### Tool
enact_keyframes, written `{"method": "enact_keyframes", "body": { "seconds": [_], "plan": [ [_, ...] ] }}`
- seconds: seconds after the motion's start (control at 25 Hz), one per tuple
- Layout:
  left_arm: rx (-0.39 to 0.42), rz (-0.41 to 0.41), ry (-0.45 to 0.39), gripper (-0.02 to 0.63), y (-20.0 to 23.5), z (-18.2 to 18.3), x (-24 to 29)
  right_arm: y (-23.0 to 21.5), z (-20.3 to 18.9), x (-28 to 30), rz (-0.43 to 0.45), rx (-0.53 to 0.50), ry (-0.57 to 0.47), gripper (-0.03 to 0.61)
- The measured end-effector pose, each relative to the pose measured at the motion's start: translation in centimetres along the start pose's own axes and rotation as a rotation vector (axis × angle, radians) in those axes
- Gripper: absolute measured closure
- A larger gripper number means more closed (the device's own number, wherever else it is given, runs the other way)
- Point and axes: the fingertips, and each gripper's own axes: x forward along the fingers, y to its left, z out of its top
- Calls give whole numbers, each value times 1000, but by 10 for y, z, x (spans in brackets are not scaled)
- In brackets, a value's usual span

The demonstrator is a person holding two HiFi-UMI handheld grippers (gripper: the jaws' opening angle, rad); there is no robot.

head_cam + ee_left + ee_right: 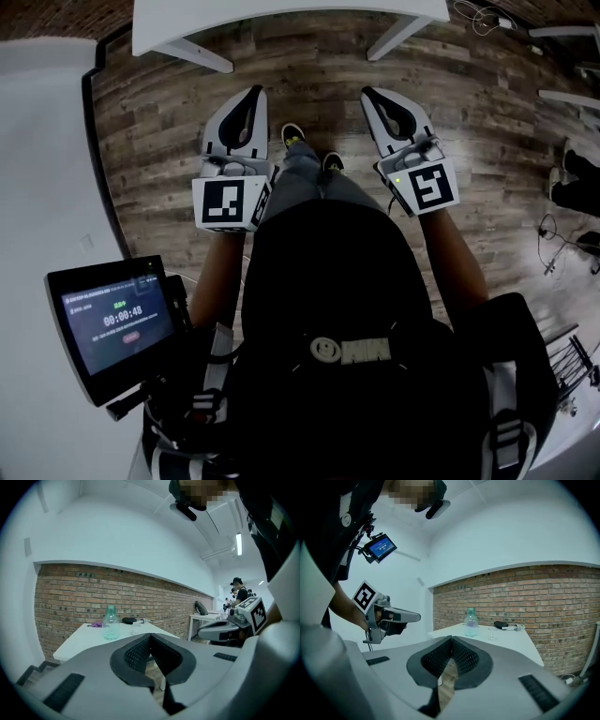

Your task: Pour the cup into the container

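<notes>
A clear greenish bottle (110, 622) stands on a white table (79, 641) in front of a brick wall. A small clear cup (136, 628) stands just right of it. The right gripper view shows the same bottle (471, 622) and cup (491, 633), still some way ahead. In the head view my left gripper (251, 94) and right gripper (367, 94) are held side by side over the wooden floor, pointing toward the table's near edge (281, 19). Both are shut with nothing between the jaws. Each gripper view shows its own shut jaws, the left gripper (150, 637) and the right gripper (451, 641).
A dark object (130, 620) and a purple item (97, 624) lie behind the cup. A tablet screen (112, 323) hangs at my left side. People stand by another white table (201, 617) far right. Cables (553, 248) lie on the floor.
</notes>
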Motion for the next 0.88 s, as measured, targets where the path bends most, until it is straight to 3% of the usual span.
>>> {"method": "enact_keyframes", "body": {
  "seconds": [0.32, 0.48, 0.88],
  "plan": [
    [-46, -48, 40, 612, -64, -12, -35, 31, -20, -61, 48, 33, 15, 572],
    [-29, -51, 67, 611, -76, -22, -51, 50, -31, -78, 69, 47, 29, 572],
    [8, -77, 35, 612, -91, -35, -112, 108, -35, -110, 49, 1, 9, 572]
  ]
}}
